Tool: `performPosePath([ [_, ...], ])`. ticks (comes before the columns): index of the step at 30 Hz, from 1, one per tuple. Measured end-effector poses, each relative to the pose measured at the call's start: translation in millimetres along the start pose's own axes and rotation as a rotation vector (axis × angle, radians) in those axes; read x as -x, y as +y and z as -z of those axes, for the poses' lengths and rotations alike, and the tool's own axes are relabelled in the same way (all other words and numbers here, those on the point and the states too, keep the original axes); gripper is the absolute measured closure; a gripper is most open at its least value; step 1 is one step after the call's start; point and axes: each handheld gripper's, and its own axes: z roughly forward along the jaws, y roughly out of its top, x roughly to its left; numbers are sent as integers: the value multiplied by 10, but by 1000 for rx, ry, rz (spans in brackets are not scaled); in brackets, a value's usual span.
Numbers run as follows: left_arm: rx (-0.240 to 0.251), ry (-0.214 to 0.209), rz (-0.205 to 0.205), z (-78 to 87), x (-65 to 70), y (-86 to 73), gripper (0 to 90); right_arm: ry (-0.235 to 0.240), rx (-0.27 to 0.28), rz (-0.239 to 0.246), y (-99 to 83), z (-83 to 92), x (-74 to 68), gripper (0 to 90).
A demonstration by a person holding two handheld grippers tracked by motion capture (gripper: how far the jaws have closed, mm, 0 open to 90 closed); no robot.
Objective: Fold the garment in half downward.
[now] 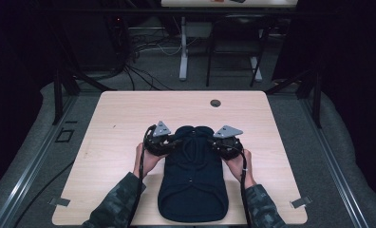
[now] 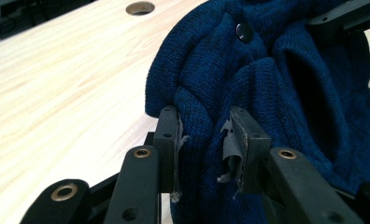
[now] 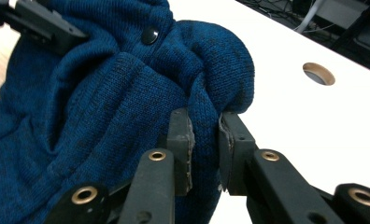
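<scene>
A dark blue knitted garment (image 1: pixel 192 180) lies on the light wooden table (image 1: pixel 119 118), its top end bunched up between my two grippers. My left gripper (image 1: pixel 176 141) is shut on a fold of the knit at the garment's upper left; in the left gripper view the fabric (image 2: pixel 286 84) is pinched between the pads (image 2: pixel 169 140). My right gripper (image 1: pixel 211 141) is shut on a fold at the upper right, the knit (image 3: pixel 103 102) squeezed between its pads (image 3: pixel 183 140). A dark snap button (image 3: pixel 149 35) sits near the collar.
A round cable hole (image 1: pixel 215 103) is in the table's far side. Bare tabletop lies to the left, right and beyond the garment. Past the far edge are cables and another table's legs (image 1: pixel 183 47) on the floor.
</scene>
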Motion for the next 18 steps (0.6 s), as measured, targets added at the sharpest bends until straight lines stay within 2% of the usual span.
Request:
performPosePath([
  [5,19,-2,-20,71,32,29,675,-10,35,22,4,110,-30,765],
  [9,31,-3,-31,113,51,45,677,-3,46,13,6,152,-26,764],
  [15,44,-7,-45,157,63,51,677,33,60,-37,-10,180,6,752],
  [18,57,1,-59,184,74,52,686,79,72,-88,-26,179,47,743],
])
